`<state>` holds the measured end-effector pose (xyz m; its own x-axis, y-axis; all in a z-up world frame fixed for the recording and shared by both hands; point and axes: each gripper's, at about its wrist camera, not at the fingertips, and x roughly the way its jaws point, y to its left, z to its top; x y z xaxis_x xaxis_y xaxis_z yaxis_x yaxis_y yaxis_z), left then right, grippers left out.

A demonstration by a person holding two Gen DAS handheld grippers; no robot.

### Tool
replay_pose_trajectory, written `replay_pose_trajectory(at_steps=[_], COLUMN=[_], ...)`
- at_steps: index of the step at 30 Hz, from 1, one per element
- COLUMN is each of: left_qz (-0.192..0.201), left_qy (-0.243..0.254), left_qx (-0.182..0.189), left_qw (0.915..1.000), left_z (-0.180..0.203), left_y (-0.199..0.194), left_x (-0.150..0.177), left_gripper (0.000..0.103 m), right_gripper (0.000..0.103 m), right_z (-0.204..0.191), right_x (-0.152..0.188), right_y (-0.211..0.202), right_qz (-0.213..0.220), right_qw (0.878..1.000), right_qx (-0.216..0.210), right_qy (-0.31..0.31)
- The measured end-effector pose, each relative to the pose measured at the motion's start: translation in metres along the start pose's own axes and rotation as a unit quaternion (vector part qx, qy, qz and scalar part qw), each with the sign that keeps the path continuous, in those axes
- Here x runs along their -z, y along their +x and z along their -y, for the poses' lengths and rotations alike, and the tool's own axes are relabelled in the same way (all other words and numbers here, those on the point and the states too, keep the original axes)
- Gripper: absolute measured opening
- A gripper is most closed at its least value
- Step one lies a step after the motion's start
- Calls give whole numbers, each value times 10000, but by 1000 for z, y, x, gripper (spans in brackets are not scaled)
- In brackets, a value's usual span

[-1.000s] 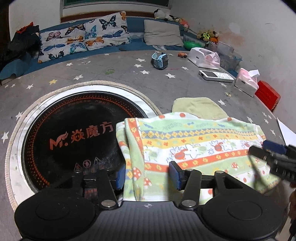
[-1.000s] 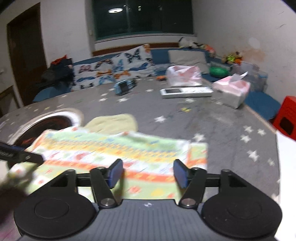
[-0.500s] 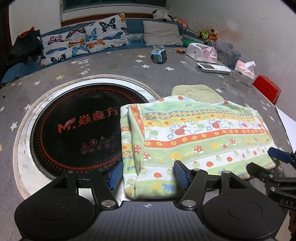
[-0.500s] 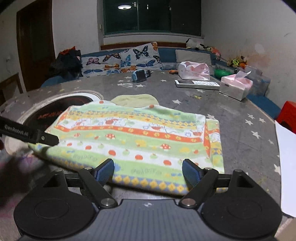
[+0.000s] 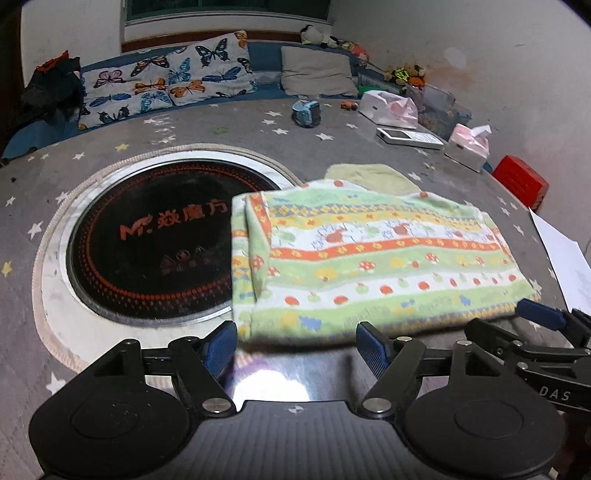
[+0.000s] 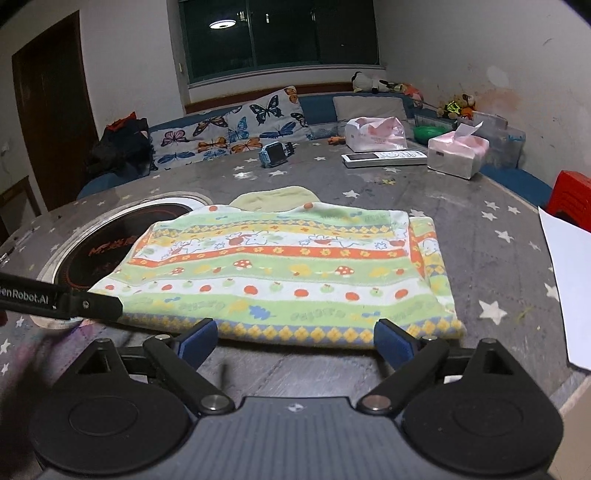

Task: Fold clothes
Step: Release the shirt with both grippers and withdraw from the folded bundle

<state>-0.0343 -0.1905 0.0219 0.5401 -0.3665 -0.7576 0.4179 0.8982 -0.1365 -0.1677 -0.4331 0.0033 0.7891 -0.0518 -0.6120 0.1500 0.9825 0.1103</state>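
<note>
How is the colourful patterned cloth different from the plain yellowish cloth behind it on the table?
The patterned cloth carries stripes of green, orange and white with mushrooms and apples; the yellowish cloth is plain. The patterned cloth looks much larger and shows fully; the yellowish cloth is partly hidden behind it. The patterned cloth overlaps the round black cooktop; the yellowish cloth lies beside it. Both lie flat on the grey starred table, and neither is held.

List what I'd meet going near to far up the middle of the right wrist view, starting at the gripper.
right gripper, jaws open → folded patterned cloth → pale yellow cloth → blue toy → butterfly cushions → window.
</note>
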Motion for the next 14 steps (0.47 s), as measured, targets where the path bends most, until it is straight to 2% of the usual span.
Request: replay_pose_trajectory(at_steps=[4, 14], left_qz=[-25, 46], left_qy=[-37, -4], left_qx=[68, 26], left_qw=[10000, 10000], left_z=[1, 2], left_y=[-1, -7], left_x=[8, 17], left_gripper=[74, 79], right_gripper=[97, 98], right_z=[-7, -13], right_x=[6, 9], right_y=[-4, -12], right_qz=[16, 45], right_qw=[9999, 9999], right_qx=[119, 90], right_qy=[-120, -117])
